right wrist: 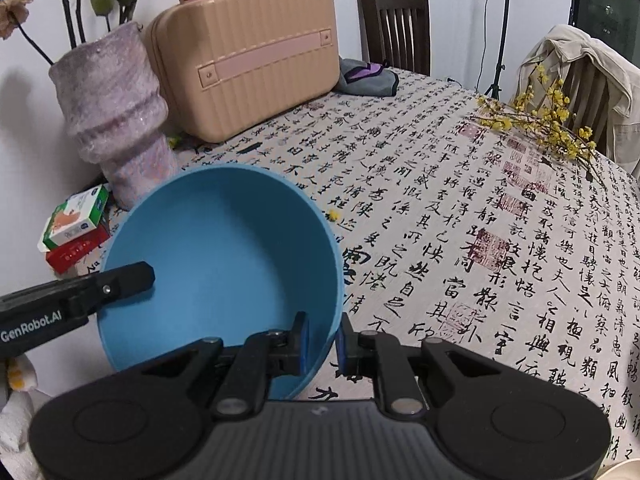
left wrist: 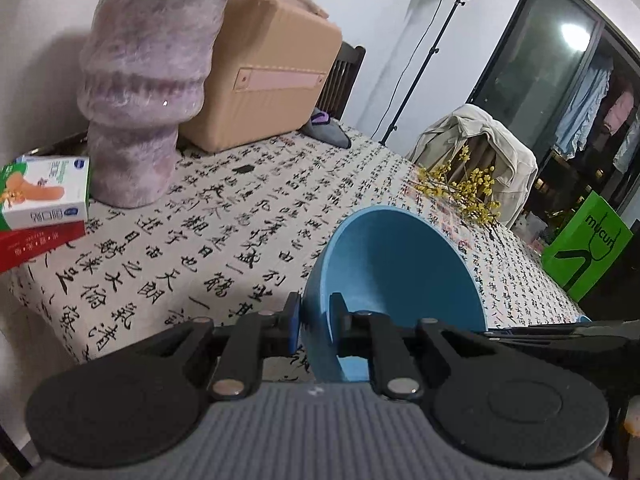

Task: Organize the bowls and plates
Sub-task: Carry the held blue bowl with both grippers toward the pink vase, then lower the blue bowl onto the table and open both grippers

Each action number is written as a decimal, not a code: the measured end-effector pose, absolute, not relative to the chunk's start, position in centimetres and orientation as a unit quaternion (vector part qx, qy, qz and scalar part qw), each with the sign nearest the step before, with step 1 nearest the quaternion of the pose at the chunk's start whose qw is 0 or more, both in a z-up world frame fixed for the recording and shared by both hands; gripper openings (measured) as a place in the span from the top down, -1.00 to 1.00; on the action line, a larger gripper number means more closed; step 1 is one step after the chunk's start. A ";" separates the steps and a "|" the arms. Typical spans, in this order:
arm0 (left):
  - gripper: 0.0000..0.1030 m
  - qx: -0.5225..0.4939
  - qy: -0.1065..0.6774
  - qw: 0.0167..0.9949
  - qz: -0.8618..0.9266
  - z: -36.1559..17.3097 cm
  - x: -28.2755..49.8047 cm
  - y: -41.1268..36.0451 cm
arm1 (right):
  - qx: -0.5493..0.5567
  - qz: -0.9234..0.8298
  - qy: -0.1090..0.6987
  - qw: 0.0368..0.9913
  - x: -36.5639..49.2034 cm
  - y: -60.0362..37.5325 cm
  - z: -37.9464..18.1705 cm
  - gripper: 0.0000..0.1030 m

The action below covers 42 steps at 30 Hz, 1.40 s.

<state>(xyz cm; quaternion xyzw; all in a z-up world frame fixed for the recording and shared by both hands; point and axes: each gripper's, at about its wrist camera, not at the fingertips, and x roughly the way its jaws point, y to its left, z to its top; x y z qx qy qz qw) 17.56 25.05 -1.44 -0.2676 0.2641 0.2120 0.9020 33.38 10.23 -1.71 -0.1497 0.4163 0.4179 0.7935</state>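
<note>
Both grippers clamp one blue bowl (right wrist: 224, 248) above the calligraphy tablecloth (right wrist: 480, 208): the left gripper (left wrist: 314, 316) pinches one wall, the right gripper (right wrist: 323, 344) the opposite rim, bowl tilted.

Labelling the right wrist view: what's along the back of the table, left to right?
Purple vase → beige case → grey cloth → wooden chair → yellow flower sprigs.

Both wrist views close, angled down; share blue bowl (left wrist: 384, 264).
</note>
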 end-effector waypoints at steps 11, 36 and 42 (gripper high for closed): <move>0.73 -0.294 0.286 0.888 0.207 -3.5 17.9 26.3 | -0.162 0.411 0.437 0.783 33.8 11.4 -3.0 0.74; 0.47 -0.292 0.272 0.896 0.194 -4.3 18.6 27.1 | -0.143 0.410 0.437 0.788 34.8 12.1 -3.8 0.64; 0.13 -0.263 0.250 0.910 0.201 -3.0 18.1 26.2 | -0.128 0.421 0.413 0.797 34.1 11.3 -3.0 0.04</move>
